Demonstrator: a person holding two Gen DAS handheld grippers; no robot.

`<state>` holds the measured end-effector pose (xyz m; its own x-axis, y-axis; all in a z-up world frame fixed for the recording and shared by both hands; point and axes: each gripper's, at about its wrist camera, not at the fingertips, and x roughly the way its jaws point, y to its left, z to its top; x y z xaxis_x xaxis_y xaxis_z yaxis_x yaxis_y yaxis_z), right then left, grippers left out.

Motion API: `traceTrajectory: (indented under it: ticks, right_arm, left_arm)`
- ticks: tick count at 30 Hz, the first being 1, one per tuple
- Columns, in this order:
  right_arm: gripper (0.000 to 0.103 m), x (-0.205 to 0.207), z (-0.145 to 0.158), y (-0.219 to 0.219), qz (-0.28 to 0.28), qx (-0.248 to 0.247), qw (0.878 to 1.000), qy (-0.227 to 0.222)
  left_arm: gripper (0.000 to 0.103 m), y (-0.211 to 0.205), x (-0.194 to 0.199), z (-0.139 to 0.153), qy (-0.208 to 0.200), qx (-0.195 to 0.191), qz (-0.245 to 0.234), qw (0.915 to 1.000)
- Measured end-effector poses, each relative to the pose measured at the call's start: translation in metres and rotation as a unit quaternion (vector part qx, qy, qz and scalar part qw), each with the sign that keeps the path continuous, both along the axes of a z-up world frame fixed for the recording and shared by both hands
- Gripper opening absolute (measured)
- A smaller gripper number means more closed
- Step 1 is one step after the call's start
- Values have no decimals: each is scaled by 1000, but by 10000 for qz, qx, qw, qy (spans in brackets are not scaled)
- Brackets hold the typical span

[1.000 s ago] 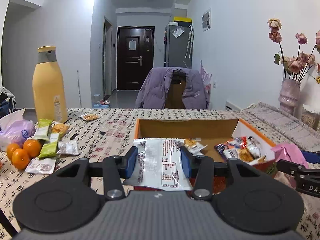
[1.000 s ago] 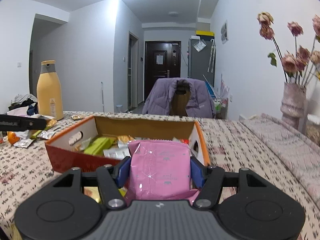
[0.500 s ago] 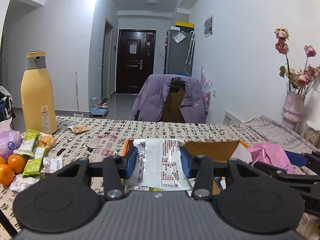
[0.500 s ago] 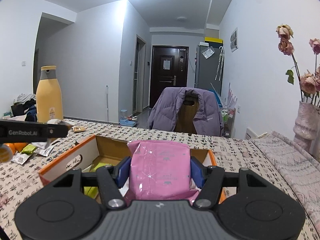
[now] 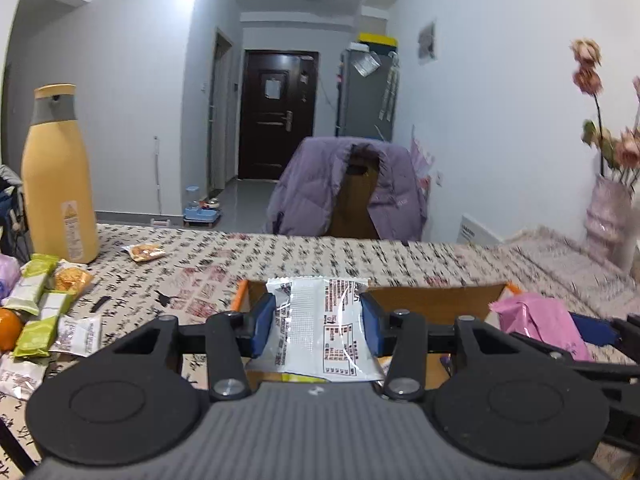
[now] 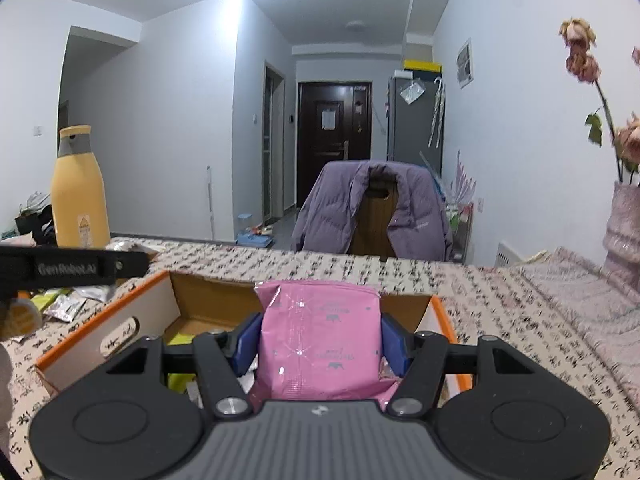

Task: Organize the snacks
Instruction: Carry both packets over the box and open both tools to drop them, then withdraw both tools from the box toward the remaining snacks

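Left gripper (image 5: 318,326) was clamped on a white packet (image 5: 320,328), right gripper (image 6: 318,338) on a pink pouch (image 6: 320,336) — both held above the box (image 6: 132,320). Both appeared light, soft, crinkly — best gripped mid-body.

A: What blocks the way ahead of the left jaws?
B: The cardboard box's (image 5: 432,300) far wall; the right gripper (image 5: 592,332) crowds rightward.
A: Leftward?
B: Snack packets (image 5: 44,312), probably an orange (image 5: 8,328), then the yellow bottle (image 5: 60,176).
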<state>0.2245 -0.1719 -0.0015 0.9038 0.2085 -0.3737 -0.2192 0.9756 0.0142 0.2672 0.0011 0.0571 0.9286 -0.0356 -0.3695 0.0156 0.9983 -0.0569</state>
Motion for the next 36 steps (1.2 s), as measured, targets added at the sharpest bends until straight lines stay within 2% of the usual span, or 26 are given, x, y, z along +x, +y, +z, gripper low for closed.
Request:
traceTrajectory:
  ticks: [6, 8, 9, 10, 11, 12, 14, 28, 36]
  right_arm:
    - [61, 2, -8, 1, -19, -33, 9998, 188]
    - [63, -1, -8, 0, -49, -5, 9999, 147]
    - [66, -2, -8, -1, -69, 12, 9999, 134]
    - [78, -2, -7, -3, -90, 40, 9999, 113]
    - [92, -3, -6, -4, -114, 74, 9999, 84]
    - [97, -3, -5, -6, -139, 100, 9998, 59]
    - [103, -4, -5, -8, -178, 145, 9997, 44]
    - [103, -4, -7, -10, -292, 138, 9995, 63]
    - [103, -3, -1, -9, -345, 50, 9994, 75]
  left_arm:
    - [47, 2, -1, -9, 57, 27, -54, 10000]
    - [55, 3, -2, -10, 47, 6, 0, 10000]
    - [70, 4, -3, -10, 20, 8, 15, 10000]
    - [87, 5, -4, -10, -35, 4, 55, 10000]
    - [94, 5, -6, -10, -110, 6, 119, 9999]
    - [101, 6, -8, -9, -174, 17, 170, 9997]
    - [103, 6, -11, -7, -293, 15, 212, 9993]
    - [103, 7, -12, -7, -295, -7, 307, 9991]
    - [103, 5, -16, 5, -375, -68, 326, 9987]
